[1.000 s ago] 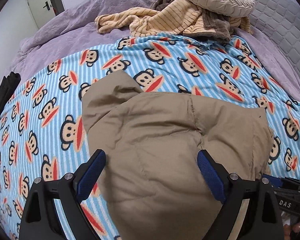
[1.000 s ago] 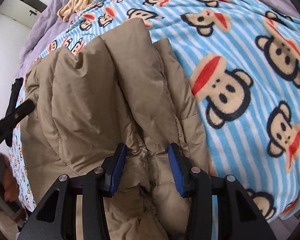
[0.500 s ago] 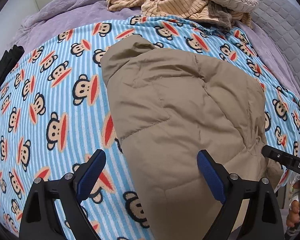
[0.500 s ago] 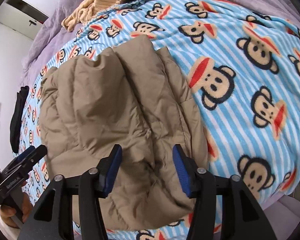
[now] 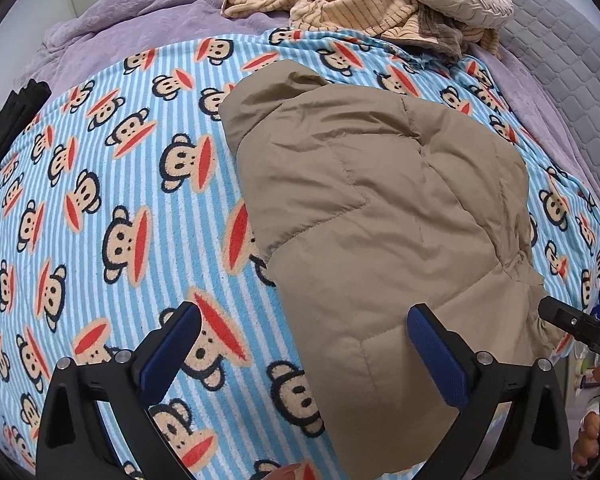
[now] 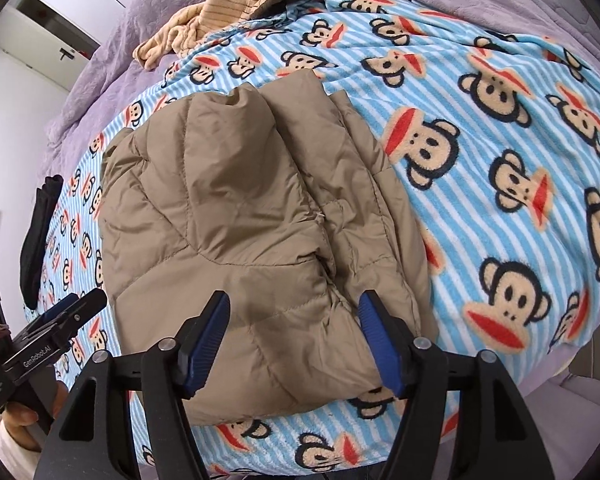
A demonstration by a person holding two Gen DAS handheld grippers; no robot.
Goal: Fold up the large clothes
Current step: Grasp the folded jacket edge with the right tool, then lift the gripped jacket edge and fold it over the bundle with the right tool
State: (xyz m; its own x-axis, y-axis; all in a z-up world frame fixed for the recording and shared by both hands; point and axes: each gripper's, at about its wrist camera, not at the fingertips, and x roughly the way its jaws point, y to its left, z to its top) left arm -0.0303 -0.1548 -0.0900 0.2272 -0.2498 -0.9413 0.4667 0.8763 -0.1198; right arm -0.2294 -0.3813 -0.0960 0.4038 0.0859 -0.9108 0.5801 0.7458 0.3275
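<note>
— What could go wrong from here?

— That puffy tan jacket (image 6: 236, 232) hangs over the near edge of the monkey blanket (image 5: 100, 208). I'd guess it springs open or slides off once let alone.

— And the tongs?

— Both released, grasping nothing. The right gripper (image 6: 294, 338) hovers over the jacket's near end; the left gripper (image 5: 304, 350) straddles its left edge. Beyond lies a striped heap (image 5: 340, 8) — well apart.
</note>
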